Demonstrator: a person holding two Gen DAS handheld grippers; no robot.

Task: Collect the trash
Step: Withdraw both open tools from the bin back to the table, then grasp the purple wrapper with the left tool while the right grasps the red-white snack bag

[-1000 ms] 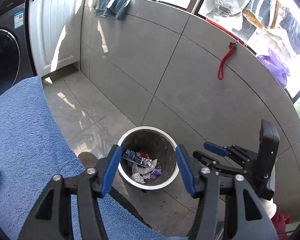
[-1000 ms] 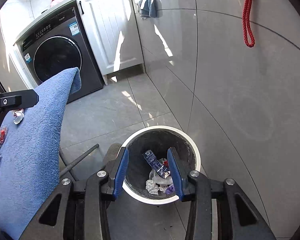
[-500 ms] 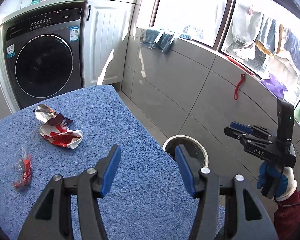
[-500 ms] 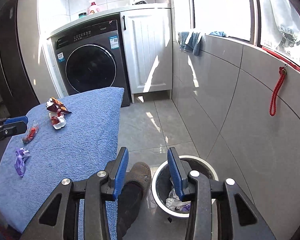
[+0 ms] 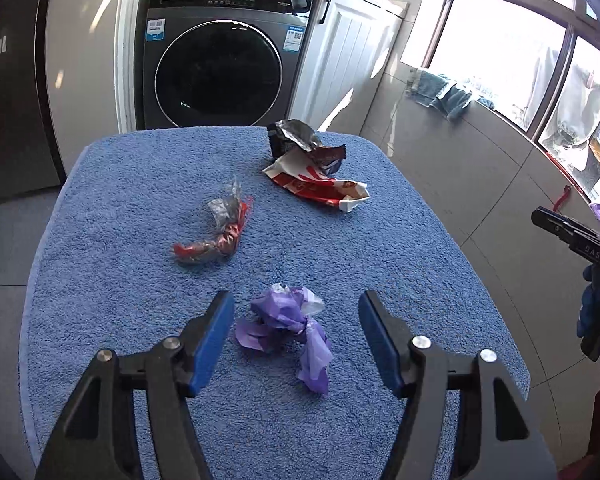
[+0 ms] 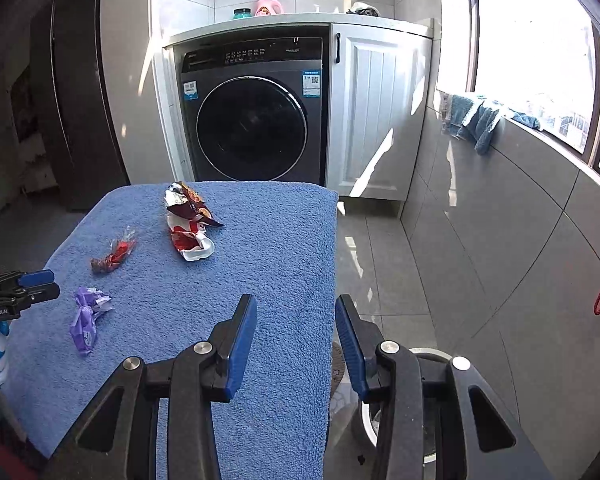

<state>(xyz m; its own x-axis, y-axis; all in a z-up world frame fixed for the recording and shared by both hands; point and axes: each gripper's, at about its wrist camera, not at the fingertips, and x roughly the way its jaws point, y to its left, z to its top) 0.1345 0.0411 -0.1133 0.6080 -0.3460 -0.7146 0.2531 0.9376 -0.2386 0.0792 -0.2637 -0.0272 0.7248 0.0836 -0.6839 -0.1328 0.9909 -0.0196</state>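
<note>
1. Purple crumpled wrapper (image 5: 288, 326) lying on the blue towel-covered table (image 5: 112, 184), at its near side, framed between the spread blue pads of the left gripper (image 5: 296, 338); nothing held.
2. Best handled by lowering straight down until both pads flank the bunched middle of the wrapper, then closing there rather than on the loose tail toward the near right, likely to slip free.
3. Worth pressing lightly into the pile: a thin film, probably easy to pinch along with terry loops.
4. Red twisted candy wrapper (image 5: 216, 236) farther in, then the red-and-white snack packet (image 5: 320, 188) with a dark foil wrapper (image 5: 292, 138) touching its far end; well apart from the purple one, so no crowding.
5. Right gripper (image 6: 296, 344) likewise spread and empty, poised over the table's right edge.
6. Trash bin (image 6: 428, 354) mostly hidden behind the right gripper's body; only a rim sliver visible, contents not readable.
7. Contact between left pads and towel impossible to judge.
</note>
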